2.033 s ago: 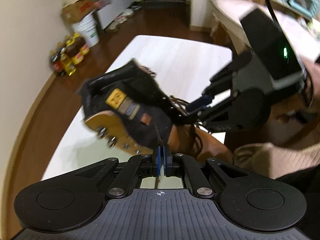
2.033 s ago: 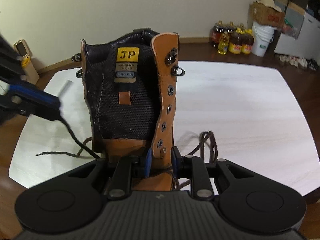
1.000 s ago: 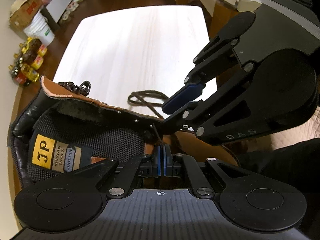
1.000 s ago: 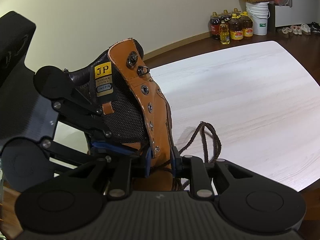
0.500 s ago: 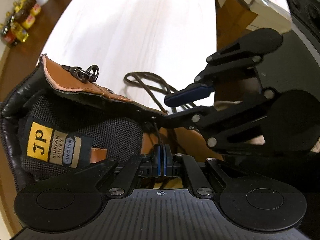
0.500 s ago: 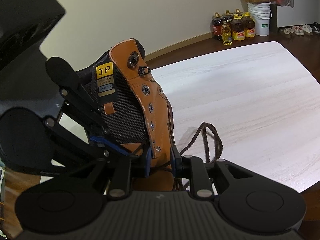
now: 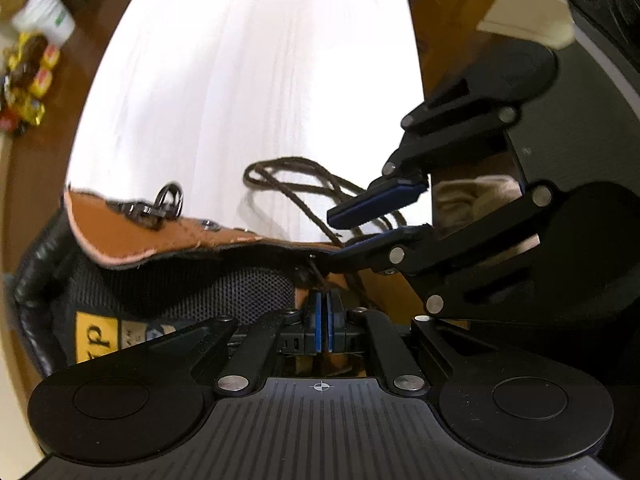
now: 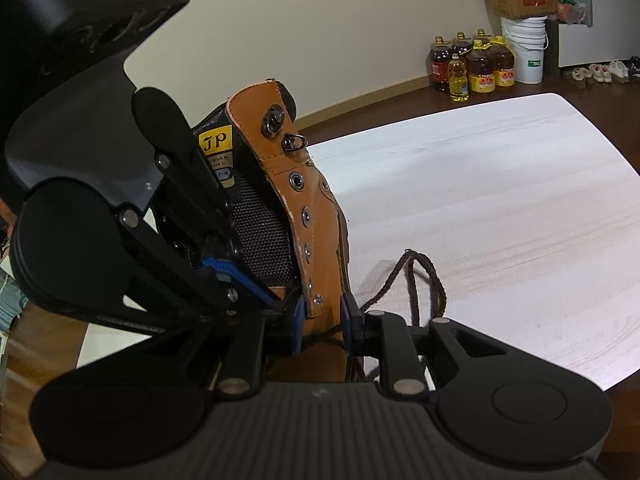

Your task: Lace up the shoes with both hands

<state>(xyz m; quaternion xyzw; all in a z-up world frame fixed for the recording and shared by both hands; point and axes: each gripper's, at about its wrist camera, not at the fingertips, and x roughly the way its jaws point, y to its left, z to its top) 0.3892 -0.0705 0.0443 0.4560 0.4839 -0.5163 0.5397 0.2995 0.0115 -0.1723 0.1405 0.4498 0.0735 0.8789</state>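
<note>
Barely started: left gripper (image 7: 322, 304) pinched on lace (image 7: 310, 270) at boot (image 8: 316, 216) bottom eyelet, right gripper (image 8: 324, 314) clamping flap, upper eyelets empty.

Both wrist views close, facing each other across boot (image 8: 316, 216).

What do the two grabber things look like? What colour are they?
Both are matte black. The left gripper and right gripper have blue finger pads, silver rivets on jointed bars, round discs either side and a ribbed base.
</note>
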